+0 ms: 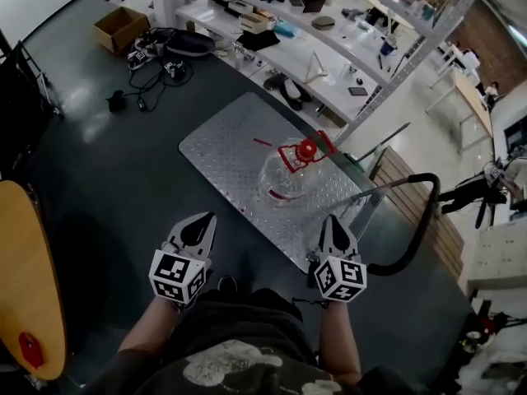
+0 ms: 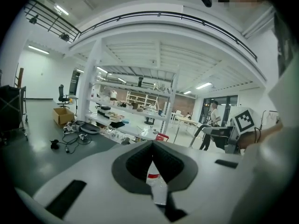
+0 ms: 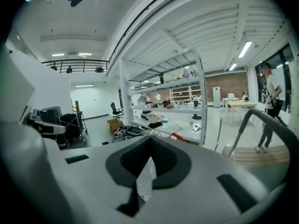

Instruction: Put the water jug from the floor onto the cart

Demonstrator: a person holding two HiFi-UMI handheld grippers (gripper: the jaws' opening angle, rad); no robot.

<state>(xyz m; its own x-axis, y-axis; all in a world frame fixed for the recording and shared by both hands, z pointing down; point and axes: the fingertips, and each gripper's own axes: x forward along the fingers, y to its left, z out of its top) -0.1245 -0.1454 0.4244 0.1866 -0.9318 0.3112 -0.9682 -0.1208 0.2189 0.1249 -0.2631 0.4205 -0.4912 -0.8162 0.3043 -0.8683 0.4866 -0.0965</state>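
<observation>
The clear water jug (image 1: pixel 288 171) with a red cap and red handle stands upright on the cart's metal tread-plate deck (image 1: pixel 218 151). The cart's black handle (image 1: pixel 422 220) curves up at the right. My left gripper (image 1: pixel 194 230) hangs shut and empty just short of the deck's near-left edge, apart from the jug. Beside the deck's near corner my right gripper (image 1: pixel 333 223) is shut too, holding nothing. In the left gripper view the closed jaws (image 2: pixel 152 146) leave a slit that shows the jug (image 2: pixel 156 183). The right gripper view shows its tips (image 3: pixel 150 141) together over the deck (image 3: pixel 148 171).
White shelving (image 1: pixel 329 31) loaded with several items runs behind the cart. A cardboard box (image 1: pixel 121 27) and a tangle of cables (image 1: pixel 152 56) lie on the dark floor at the far left. A rounded wooden tabletop (image 1: pixel 29 278) is at my left. A person (image 3: pixel 271 101) stands far right.
</observation>
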